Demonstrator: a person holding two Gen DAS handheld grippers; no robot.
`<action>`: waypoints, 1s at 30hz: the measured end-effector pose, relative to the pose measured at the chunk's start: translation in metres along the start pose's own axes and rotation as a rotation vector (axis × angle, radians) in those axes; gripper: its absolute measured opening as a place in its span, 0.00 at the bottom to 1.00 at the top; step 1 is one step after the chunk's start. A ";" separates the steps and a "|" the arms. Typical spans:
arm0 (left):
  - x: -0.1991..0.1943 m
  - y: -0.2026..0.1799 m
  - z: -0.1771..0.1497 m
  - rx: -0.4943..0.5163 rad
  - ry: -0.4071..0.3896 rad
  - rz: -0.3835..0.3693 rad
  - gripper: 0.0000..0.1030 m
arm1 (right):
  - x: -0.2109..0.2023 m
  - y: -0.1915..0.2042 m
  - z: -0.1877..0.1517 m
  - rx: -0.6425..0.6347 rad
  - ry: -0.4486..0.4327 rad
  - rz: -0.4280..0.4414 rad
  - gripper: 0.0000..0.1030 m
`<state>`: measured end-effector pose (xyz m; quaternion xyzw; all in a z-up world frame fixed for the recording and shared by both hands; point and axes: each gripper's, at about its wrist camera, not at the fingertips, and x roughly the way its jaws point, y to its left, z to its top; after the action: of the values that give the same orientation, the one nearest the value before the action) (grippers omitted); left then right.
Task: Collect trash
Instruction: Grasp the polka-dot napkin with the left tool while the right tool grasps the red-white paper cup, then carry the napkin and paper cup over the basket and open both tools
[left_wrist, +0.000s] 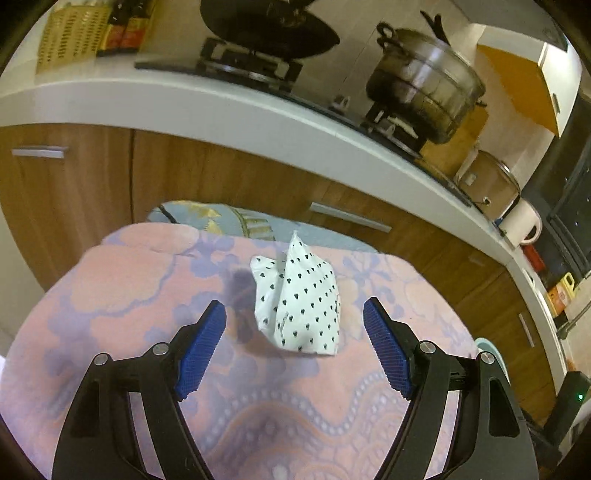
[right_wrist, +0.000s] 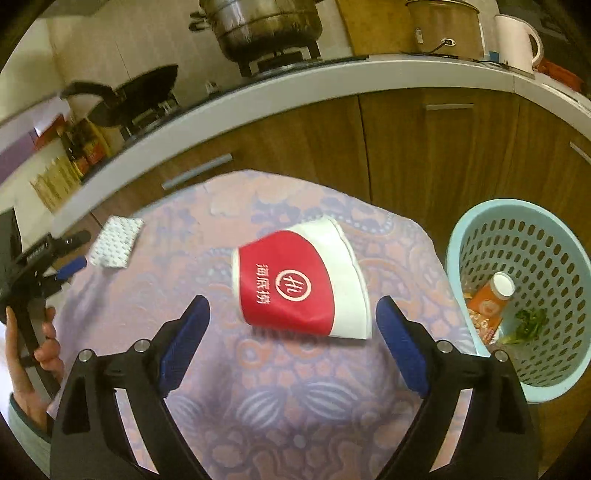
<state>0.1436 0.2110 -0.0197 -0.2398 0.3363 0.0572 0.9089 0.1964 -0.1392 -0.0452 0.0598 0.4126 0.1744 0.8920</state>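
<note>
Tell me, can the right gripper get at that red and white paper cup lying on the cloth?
Probably yes. The cup lies on its side just ahead of the right gripper, whose fingers stand wide open with nothing between them and the cup.

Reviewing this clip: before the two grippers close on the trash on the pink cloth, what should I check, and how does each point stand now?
1. Left gripper open: ok.
2. White black-dotted crumpled packet lies ahead between its blue fingers, untouched: ok.
3. Right gripper open: ok.
4. Red-and-white paper cup lies on its side between the fingers, untouched: ok.
5. Light blue perforated plastic basket beside the cloth has room: ok.
6. Cup empty: cannot tell.
</note>
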 end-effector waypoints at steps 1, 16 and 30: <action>0.006 -0.001 0.001 0.002 0.006 -0.006 0.73 | 0.001 0.001 0.000 -0.003 -0.002 -0.002 0.89; 0.036 -0.010 -0.004 0.037 0.044 -0.024 0.27 | 0.031 0.003 0.010 -0.012 0.078 -0.069 0.92; 0.016 -0.027 -0.020 0.115 0.025 -0.045 0.08 | 0.016 0.026 0.004 -0.130 0.007 -0.007 0.69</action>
<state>0.1507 0.1770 -0.0324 -0.1955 0.3451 0.0144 0.9179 0.2023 -0.1092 -0.0481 -0.0005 0.4035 0.1978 0.8933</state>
